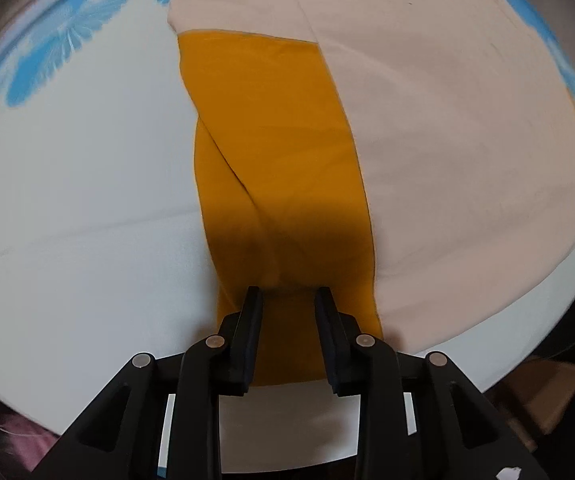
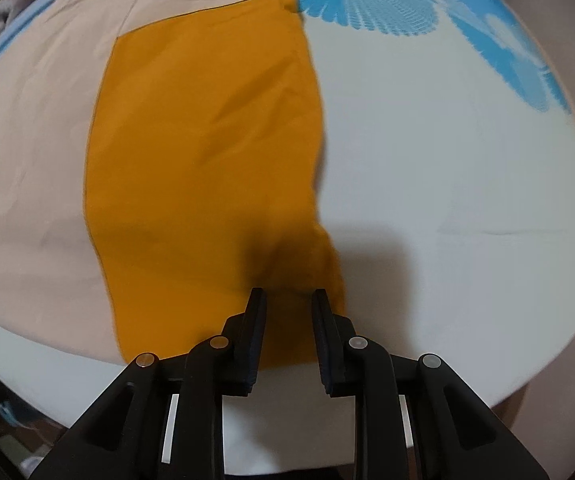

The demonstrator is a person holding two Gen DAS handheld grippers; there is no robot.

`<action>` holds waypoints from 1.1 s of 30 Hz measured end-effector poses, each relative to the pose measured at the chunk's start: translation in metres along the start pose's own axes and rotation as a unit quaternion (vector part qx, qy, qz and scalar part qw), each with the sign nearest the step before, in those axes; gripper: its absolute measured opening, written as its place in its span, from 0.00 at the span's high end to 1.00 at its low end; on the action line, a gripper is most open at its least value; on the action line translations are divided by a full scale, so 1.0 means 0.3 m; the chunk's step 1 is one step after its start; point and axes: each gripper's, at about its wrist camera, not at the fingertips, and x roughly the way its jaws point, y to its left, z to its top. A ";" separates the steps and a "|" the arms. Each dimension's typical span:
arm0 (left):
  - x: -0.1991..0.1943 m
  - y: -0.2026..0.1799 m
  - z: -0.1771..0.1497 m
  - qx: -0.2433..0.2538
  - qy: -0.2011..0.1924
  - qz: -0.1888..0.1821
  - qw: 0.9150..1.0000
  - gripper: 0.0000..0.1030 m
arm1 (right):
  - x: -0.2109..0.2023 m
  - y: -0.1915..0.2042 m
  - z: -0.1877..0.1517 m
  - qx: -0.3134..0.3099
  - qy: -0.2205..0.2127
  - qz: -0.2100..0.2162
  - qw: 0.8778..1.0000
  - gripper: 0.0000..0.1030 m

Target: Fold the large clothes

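A: Left wrist view: what lies under the left gripper point(image 1: 289, 294)?

B: Smooth mustard fabric point(image 1: 271, 152), a long creased band beside a soft beige panel point(image 1: 447, 140), spread on a white sheet point(image 1: 79, 200) with blue print. Jaws apart, cloth beneath, nothing pinched.

A: Right wrist view?

B: The right gripper point(image 2: 288, 296) stands over a wider mustard fabric point(image 2: 207, 160), slightly rumpled at its near edge. Jaws apart, gripping nothing.
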 end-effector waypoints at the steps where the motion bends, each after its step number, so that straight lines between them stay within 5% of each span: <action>1: -0.027 -0.023 -0.007 0.014 -0.017 0.031 0.999 0.75 | -0.017 -0.001 -0.004 0.001 -0.009 -0.008 1.000 0.77; 4: -0.163 -0.085 -0.040 0.012 -0.099 0.082 0.992 0.77 | -0.158 0.006 -0.015 0.015 -0.100 -0.031 0.994 0.77; 9: -0.335 -0.191 -0.133 -0.067 -0.193 0.050 0.978 0.76 | -0.393 0.112 -0.102 0.063 -0.237 -0.003 0.970 0.73; 17: -0.317 -0.339 -0.218 -0.098 -0.234 0.028 0.967 0.73 | -0.474 0.331 -0.206 0.041 -0.267 0.039 0.962 0.73; 20: -0.272 -0.355 -0.240 -0.104 -0.244 0.018 0.964 0.85 | -0.480 0.385 -0.208 0.017 -0.271 0.031 0.962 0.73; 33: -0.143 -0.353 -0.213 -0.124 -0.228 -0.008 0.966 0.91 | -0.361 0.564 -0.111 -0.042 -0.245 0.039 0.968 0.73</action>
